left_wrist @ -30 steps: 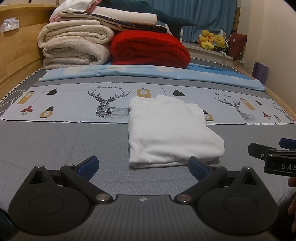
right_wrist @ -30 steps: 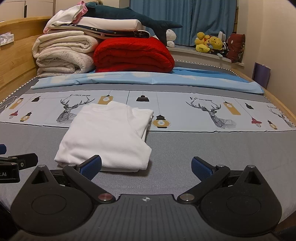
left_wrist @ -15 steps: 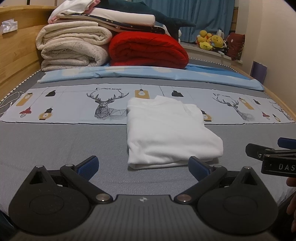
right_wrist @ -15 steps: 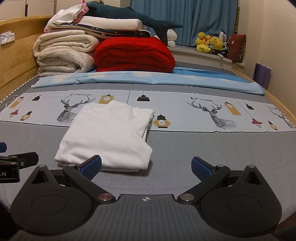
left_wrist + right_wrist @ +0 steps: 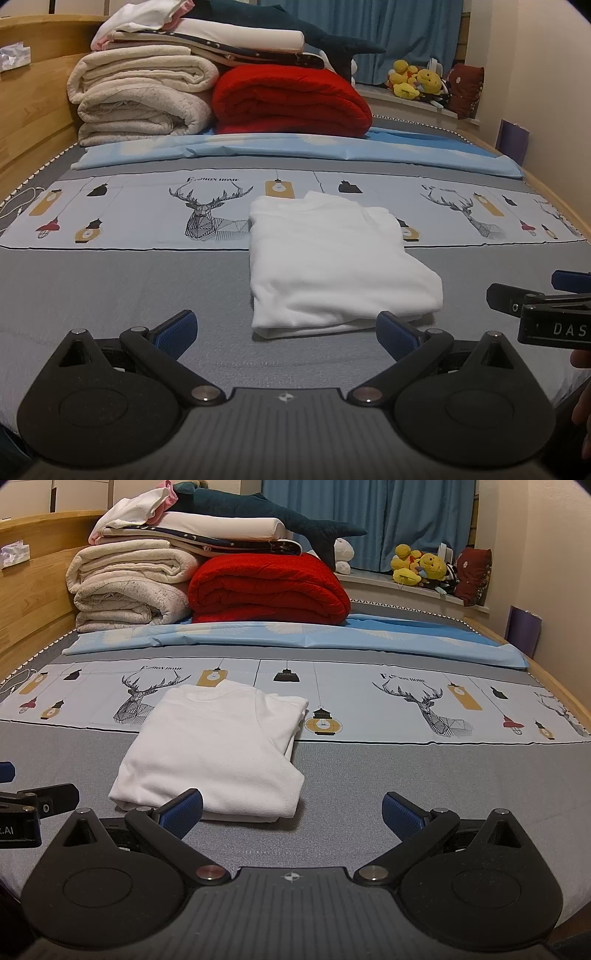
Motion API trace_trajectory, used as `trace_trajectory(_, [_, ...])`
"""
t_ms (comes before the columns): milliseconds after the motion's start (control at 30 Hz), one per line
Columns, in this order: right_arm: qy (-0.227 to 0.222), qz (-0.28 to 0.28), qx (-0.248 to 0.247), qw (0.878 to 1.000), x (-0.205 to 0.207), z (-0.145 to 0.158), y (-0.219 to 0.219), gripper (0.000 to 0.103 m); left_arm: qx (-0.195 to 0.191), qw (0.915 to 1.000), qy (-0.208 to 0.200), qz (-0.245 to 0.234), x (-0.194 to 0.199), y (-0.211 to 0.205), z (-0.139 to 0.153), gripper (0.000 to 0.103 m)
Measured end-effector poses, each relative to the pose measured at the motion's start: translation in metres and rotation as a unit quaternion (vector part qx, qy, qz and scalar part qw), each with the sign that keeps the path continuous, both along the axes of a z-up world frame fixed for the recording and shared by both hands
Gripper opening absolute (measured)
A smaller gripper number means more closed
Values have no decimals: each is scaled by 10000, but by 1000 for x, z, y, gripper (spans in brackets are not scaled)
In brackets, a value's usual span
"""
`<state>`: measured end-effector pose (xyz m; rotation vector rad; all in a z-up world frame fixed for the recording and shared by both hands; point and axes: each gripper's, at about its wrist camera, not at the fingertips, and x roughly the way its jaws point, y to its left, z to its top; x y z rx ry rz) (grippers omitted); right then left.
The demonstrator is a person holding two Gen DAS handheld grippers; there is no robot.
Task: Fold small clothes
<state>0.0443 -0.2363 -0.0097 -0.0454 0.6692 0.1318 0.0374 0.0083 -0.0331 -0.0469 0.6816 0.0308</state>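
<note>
The shirt (image 5: 332, 262) lies folded into a compact rectangle on the bed (image 5: 110, 288), so the fold looks finished or nearly so; the next move would be a last tidy or setting it aside. Both the left hand-held gripper (image 5: 286, 326) and right hand-held gripper (image 5: 293, 808) hang spread wide and empty. In the left view the shirt sits centre frame just beyond the fingertips; in the right view, left of centre.
</note>
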Motion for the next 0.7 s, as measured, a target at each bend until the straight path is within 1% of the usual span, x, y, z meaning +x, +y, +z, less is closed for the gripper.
trace_trajectory(700, [2, 11, -5, 10000, 0, 0, 1, 102, -37, 10000, -11, -61, 0, -2, 0, 103])
